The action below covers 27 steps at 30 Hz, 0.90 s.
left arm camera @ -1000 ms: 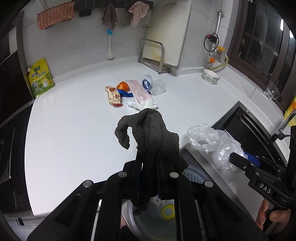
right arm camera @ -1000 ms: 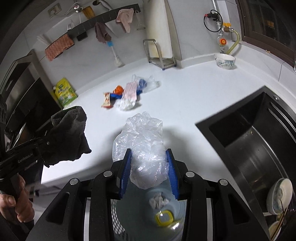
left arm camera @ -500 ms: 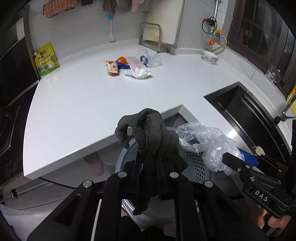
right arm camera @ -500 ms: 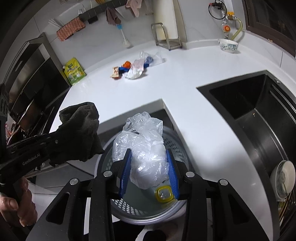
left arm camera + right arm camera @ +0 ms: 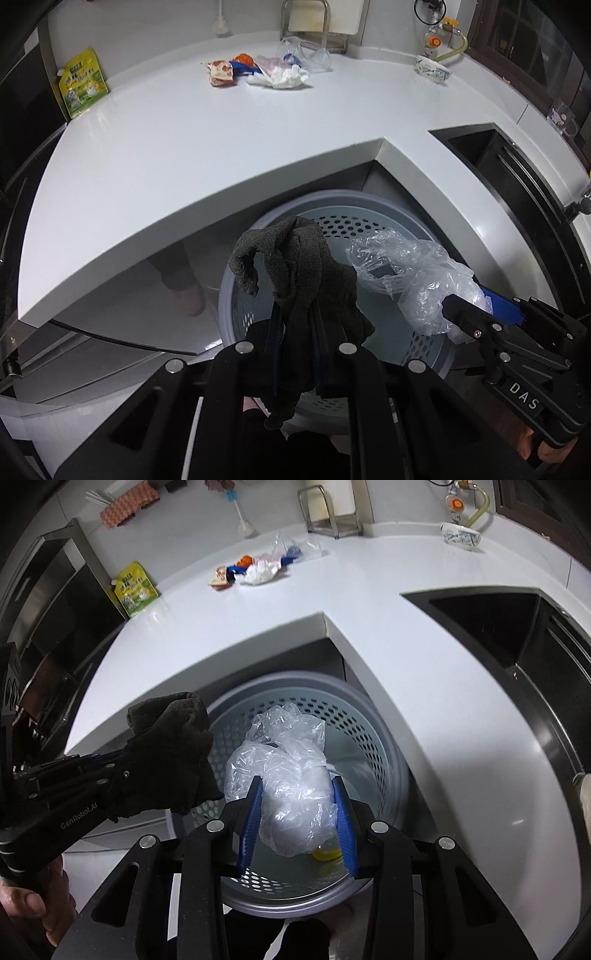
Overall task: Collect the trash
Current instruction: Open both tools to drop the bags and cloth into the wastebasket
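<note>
We hold 2 grippers above a round, perforated grey bin (image 5: 373, 738) standing on the floor below the white counter (image 5: 221, 147). Our left gripper (image 5: 295, 332) is clamped tight on a dark cloth (image 5: 299, 266) that droops over its fingers. Our right gripper (image 5: 297, 812) is closed on a crumpled clear plastic bag (image 5: 288, 775), its blue pads (image 5: 251, 819) pressing both sides. Both loads hang over the bin's opening. We judge 2 risks: the cloth sits near the rim and could drape over the edge or snag on the fingers at release; the light bag may cling to a pad or drift outside. More trash (image 5: 258, 74) waits far back on the counter.
</note>
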Motion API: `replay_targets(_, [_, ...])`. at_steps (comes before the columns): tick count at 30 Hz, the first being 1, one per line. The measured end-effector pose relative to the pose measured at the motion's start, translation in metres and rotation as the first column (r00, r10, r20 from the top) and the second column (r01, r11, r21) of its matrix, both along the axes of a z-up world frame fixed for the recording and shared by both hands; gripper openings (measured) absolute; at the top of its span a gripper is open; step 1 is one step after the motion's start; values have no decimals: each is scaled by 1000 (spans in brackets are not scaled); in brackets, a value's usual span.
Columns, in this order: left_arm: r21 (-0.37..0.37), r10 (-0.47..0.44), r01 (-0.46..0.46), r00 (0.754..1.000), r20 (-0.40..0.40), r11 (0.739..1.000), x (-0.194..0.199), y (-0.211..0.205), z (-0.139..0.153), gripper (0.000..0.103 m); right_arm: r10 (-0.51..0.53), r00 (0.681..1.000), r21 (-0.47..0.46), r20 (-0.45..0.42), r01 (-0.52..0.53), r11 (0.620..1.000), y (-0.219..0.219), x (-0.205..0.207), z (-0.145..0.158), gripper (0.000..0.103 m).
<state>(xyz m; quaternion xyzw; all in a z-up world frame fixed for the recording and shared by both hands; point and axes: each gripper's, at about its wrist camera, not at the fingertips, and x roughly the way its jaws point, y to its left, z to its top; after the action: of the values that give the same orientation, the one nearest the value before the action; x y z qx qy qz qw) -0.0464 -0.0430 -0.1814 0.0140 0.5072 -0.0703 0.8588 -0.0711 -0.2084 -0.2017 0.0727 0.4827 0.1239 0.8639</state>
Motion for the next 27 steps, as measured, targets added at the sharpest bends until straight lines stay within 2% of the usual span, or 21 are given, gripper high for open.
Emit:
replay_targets(3, [1, -2, 2, 1000, -13, 1000, 5, -1, -14, 13, 6, 1000, -43, -12, -6, 999, 6, 2, -15, 36])
replay_targets(6, [12, -4, 4, 1000, -30, 1000, 9, -3, -27, 13, -19, 998, -29, -52, 18, 999, 5, 4, -31, 36])
replay_targets(14, [3, 0, 0, 998, -64, 1000, 12, 0, -42, 14, -42, 997, -24, -68, 41, 999, 1, 5, -45, 36])
replay_targets(16, [1, 6, -6, 998, -68, 1000, 11, 2, -42, 16, -42, 996, -15, -73, 41, 999, 0, 5, -45, 39])
replay_targets(18, [-3, 22, -22, 998, -66, 1000, 10, 6, -40, 31, -46, 997, -18, -68, 45, 999, -1, 5, -44, 43])
replay_targets(20, [-1, 32, -33, 998, -51, 999, 10, 9, -37, 58, -50, 997, -17, -61, 50, 999, -2, 3, -42, 50])
replay_targets(23, [4, 41, -41, 999, -28, 999, 8, 10, -32, 61, -53, 997, -13, -57, 52, 999, -4, 4, -41, 51])
replay_targets(25, [9, 46, -46, 998, -31, 999, 8, 12, -32, 61, -51, 997, -5, -61, 51, 999, -4, 4, -40, 57])
replay_targets(27, [7, 51, -50, 998, -34, 999, 7, 13, -31, 61, -52, 997, -9, -60, 51, 999, -5, 4, -40, 59])
